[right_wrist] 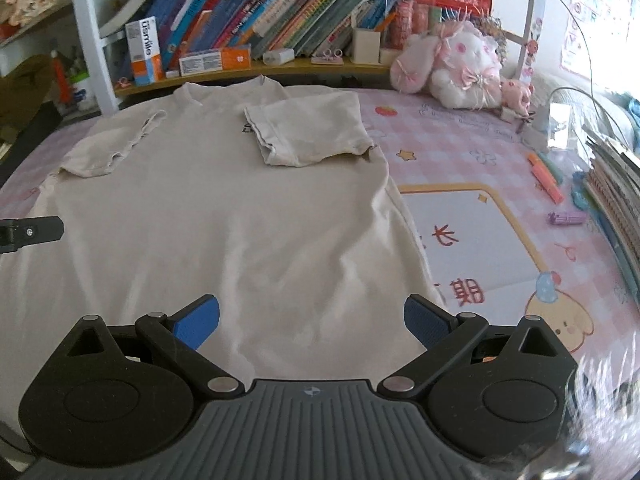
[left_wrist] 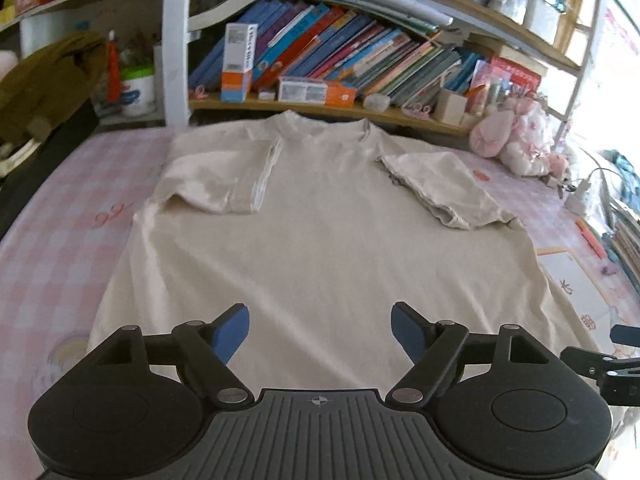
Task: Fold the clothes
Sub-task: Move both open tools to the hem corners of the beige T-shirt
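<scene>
Across the pink checked desk (right_wrist: 500, 152) lies a cream T-shirt (left_wrist: 320, 240), sleeves folded inward, under the left tool (left_wrist: 320, 330) and right tool (right_wrist: 312, 320), both spread open and empty; soft, light cloth, probably best pinched at the hem corners.

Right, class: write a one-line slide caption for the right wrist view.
Open right gripper poised above the hem of a cream T-shirt, both sleeves folded inward, spread on a pink checked table cover.
</scene>
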`<state>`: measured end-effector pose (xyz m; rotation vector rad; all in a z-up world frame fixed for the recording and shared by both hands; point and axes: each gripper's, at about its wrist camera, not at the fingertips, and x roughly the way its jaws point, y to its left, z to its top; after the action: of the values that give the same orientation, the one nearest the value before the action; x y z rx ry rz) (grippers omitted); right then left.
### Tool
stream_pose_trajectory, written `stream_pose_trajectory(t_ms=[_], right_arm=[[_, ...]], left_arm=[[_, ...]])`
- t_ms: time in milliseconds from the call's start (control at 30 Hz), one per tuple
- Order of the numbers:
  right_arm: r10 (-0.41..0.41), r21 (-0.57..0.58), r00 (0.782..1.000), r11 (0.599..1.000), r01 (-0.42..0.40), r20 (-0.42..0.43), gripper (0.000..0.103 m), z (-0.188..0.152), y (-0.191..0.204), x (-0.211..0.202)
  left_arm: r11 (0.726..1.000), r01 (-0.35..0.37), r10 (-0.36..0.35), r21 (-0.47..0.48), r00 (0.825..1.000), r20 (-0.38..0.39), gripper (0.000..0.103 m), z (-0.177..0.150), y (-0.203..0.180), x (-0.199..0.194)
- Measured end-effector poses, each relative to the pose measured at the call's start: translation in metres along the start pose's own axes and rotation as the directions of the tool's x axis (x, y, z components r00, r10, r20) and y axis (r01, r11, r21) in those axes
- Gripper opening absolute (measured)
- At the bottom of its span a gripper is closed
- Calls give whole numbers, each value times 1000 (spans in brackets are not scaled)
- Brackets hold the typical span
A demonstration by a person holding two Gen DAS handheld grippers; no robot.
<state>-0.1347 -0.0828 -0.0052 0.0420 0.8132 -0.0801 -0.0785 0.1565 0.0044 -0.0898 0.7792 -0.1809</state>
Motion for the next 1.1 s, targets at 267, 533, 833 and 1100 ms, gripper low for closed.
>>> stream_pose_trajectory(t_ms=[267, 533, 833, 1100], right_arm=[[52, 4, 999, 999, -52, 15, 100, -12, -52, -15], [148, -54, 989, 988, -147, 7, 100, -33, -79, -26], [225, -88, 974, 970, -227, -27, 99, -54, -90, -45], [262, -55, 961, 962, -267, -90, 97, -72, -94, -52]], left_arm=[[994, -64, 64, -83, 998, 5, 81, -21, -30, -26], [981, -134, 135, -140, 991, -1, 82, -62, -56, -59], [954, -181, 178, -240, 983, -36, 82, -94, -56, -94], [947, -206, 183, -248, 977, -113, 82, -119, -54, -102]])
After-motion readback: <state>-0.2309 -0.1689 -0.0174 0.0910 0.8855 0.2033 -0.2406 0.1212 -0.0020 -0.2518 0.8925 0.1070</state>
